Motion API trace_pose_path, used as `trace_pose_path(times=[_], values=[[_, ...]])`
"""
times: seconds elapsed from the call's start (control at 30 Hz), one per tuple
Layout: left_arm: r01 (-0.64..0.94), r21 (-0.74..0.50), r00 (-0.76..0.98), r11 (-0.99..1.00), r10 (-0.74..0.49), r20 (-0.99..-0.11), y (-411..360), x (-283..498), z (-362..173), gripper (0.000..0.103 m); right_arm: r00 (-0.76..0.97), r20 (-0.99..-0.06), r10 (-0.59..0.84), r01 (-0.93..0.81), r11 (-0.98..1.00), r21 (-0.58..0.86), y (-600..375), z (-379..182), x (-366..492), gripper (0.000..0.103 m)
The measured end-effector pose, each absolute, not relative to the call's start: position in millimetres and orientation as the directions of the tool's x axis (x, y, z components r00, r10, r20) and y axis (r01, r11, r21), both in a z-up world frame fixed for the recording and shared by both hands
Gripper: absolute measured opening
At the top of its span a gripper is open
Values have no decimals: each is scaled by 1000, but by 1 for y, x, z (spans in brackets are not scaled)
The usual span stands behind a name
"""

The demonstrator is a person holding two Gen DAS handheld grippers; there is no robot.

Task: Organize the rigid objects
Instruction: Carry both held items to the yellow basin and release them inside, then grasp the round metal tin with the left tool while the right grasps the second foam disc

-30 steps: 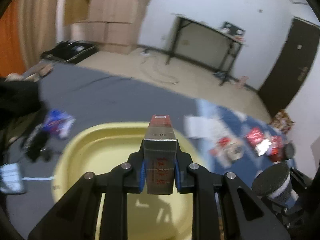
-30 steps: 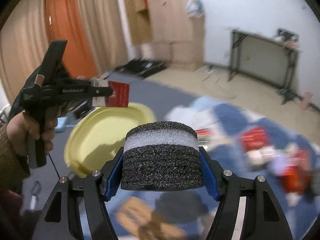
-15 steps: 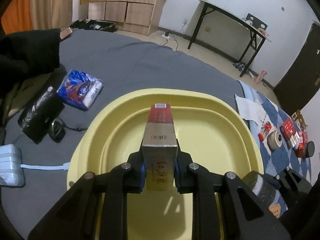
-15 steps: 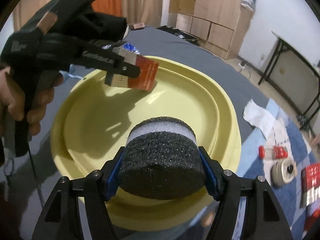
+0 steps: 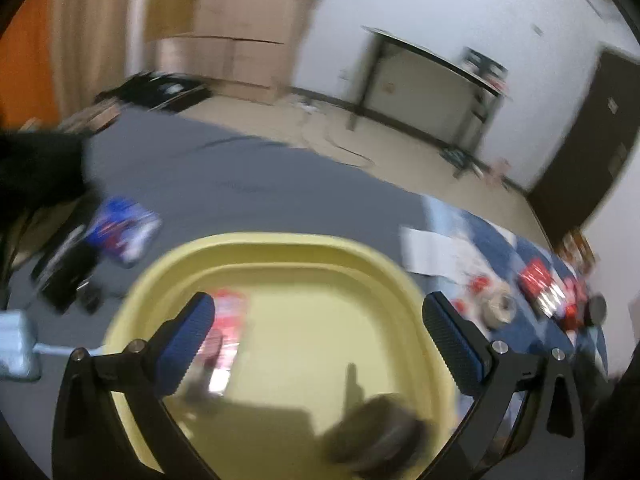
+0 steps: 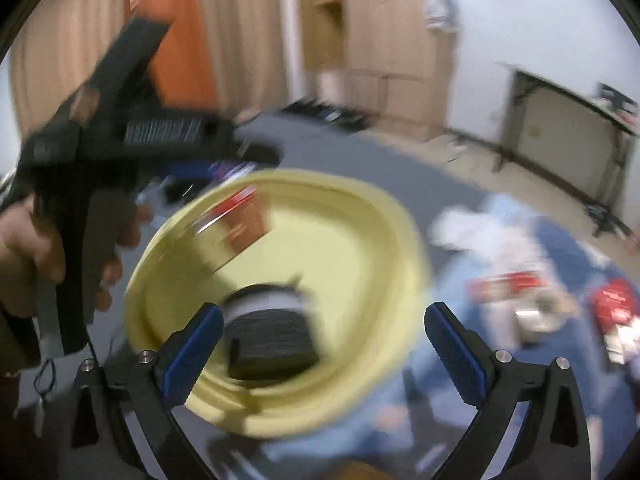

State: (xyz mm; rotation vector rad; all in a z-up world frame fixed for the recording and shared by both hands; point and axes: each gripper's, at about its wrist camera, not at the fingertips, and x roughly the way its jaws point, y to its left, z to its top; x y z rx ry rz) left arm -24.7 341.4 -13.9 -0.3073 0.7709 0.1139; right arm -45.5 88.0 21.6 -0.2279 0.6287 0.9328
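Listing contents, left to right, at a moment blurred by motion. Item one: red-and-gold carton, a small rigid box lying in the left part of the yellow basin (light and stiff, likely slick on its printed faces; best pinched across the narrow sides). Item two: left claw, jaws just sprung wide, nothing between them, hanging over the basin with the carton behind its left pad. Item three: foam puck, a squat round with black faces and a white middle band, lying in the basin's near side; judged very light and springy at the surface, so a broad, gentle squeeze across its width would suit it. Item four: right claw, jaws likewise just released to full spread, empty, with the puck behind its left pad and clear of both pads. Container: one basin on the grey bed cover, holding these two pieces only, as far as the blur allows. Still outside, to the right on the blue checked cloth: red packets and a small round tin, details unreadable.
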Motion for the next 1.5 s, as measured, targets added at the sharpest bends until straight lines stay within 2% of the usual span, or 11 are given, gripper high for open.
trace_pose_path(times=[0.1, 0.23, 0.33, 0.5, 0.6, 0.77, 0.93, 1.17, 1.23, 1.27, 1.5], values=[[-97, -197, 695, 976, -75, -715, 285, 3, -6, 103, 544, -563, 622, -707, 701, 91, 19, 40, -22, 103], [17, -266, 602, 964, -222, -767, 218, 40, -17, 103, 673, -542, 504, -567, 822, 60, -82, 47, 7, 103], [53, -204, 596, 978, -195, -779, 188, 53, -23, 103, 741, -530, 412, -454, 889, 57, -164, 39, 29, 103], [90, -147, 583, 985, -172, -794, 164, 69, -36, 103, 736, -620, 270, -279, 957, 86, -281, 10, 74, 103], [106, -107, 590, 989, -150, -793, 152, 74, -46, 103, 720, -641, 265, -262, 960, 103, -298, 8, 85, 103], [159, 51, 585, 986, -52, -810, 133, 77, -64, 102, 766, -595, 245, -346, 936, -61, -271, -12, 79, 102], [162, 23, 574, 987, -76, -815, 130, 84, -73, 102, 779, -584, 228, -366, 922, -127, -258, -36, 80, 102], [158, 70, 567, 985, -32, -823, 125, 95, -88, 84, 779, -589, 215, -358, 924, -136, -242, -63, 115, 100], [170, 77, 579, 982, -36, -814, 122, 94, -86, 67, 778, -592, 210, -361, 921, -148, -238, -66, 123, 90], [174, 78, 581, 982, -39, -813, 120, 94, -85, 52, 779, -594, 201, -363, 917, -166, -235, -66, 126, 79], [154, -4, 552, 988, -89, -829, 128, 86, -77, 52, 796, -578, 179, -344, 920, -188, -227, -63, 131, 76]])
